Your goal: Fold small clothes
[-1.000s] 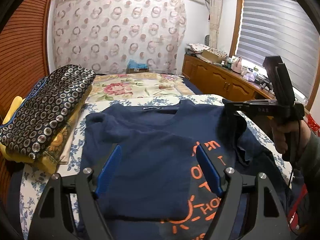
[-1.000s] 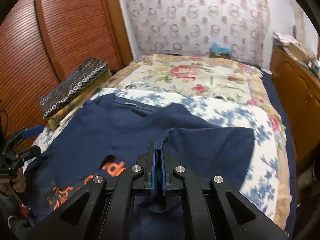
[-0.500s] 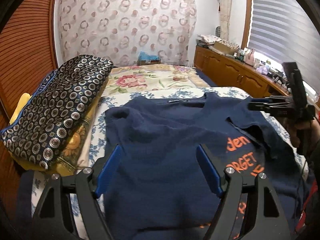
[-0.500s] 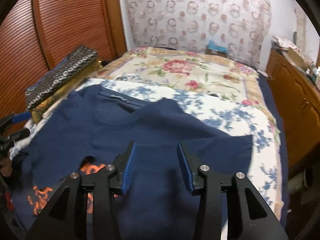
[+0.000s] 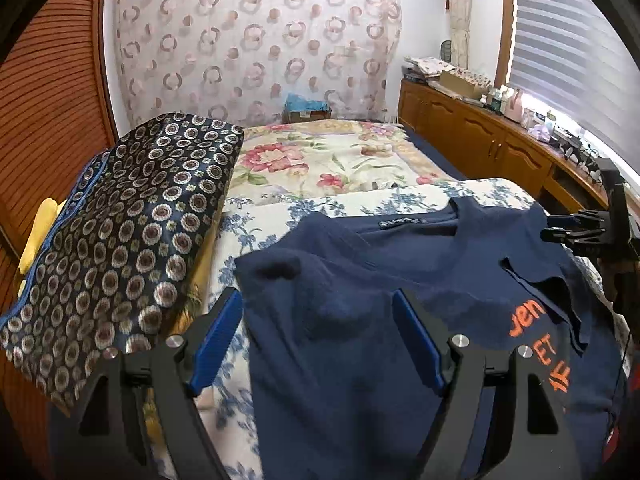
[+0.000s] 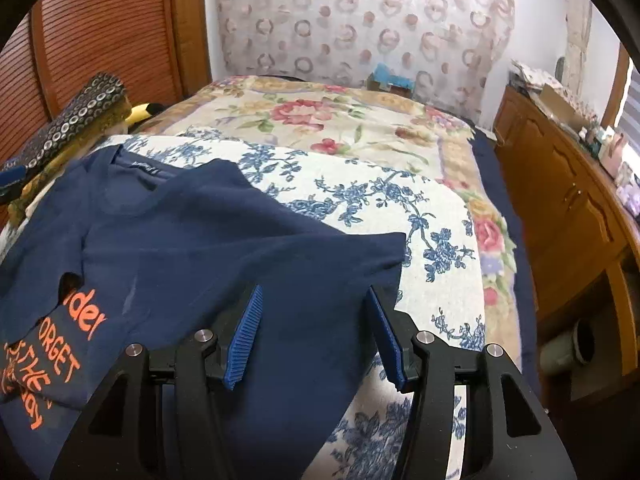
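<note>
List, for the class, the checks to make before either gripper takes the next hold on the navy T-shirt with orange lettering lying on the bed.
1. Left gripper free of cloth: ok, jaws wide, nothing pinched.
2. Right gripper free of cloth: ok, jaws opening, the cloth lies below, unpinched.
3. Navy T-shirt with orange lettering lying flat: not ok, one sleeve is folded over the print and rumpled.
4. Collar visible for orientation: ok, at the far end.
5. Folded dark ring-patterned cloth apart from the shirt: ok, beside it, not touching.
6. Near hem squared: cannot tell, hidden behind the grippers.
</note>
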Tool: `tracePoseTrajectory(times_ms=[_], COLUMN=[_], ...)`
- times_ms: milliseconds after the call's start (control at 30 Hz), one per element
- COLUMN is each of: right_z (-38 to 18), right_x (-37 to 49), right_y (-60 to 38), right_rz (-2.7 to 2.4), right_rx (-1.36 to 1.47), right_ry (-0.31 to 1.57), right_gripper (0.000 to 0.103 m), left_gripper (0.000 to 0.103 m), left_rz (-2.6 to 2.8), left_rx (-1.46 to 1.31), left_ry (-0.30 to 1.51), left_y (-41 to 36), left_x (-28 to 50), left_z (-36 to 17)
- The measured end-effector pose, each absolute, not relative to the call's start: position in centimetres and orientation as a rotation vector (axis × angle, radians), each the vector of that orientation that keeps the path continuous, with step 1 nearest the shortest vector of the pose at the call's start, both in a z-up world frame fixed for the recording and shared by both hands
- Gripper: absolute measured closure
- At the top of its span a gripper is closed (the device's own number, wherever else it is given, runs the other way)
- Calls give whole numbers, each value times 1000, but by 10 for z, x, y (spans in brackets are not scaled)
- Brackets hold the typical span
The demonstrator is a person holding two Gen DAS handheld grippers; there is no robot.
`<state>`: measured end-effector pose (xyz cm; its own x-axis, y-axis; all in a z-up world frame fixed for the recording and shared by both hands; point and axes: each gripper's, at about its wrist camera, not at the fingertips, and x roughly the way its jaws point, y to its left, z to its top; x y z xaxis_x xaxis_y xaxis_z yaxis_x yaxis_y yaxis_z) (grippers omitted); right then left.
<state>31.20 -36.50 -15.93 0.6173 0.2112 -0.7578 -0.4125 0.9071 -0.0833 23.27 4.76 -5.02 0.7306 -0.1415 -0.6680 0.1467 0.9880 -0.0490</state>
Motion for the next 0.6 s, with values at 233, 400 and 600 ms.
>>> tracePoseTrajectory(times_ms=[233,400,600], right_z=[-174,-174,-176], right_x=[324,325,325], right_y=[-364,-365,-364], right_rz=[353,352,350], right_rx=[-257,-253,-249], right_ry=[855,846,847], right_gripper=[48,47,45], left_gripper=[36,37,38], left_rz=[-169,-141,-135], left_rx=[32,39,29], left_ry=[796,849,895], left_y=[46,47,50], left_x=[259,279,293], left_z=[-64,-75,-82])
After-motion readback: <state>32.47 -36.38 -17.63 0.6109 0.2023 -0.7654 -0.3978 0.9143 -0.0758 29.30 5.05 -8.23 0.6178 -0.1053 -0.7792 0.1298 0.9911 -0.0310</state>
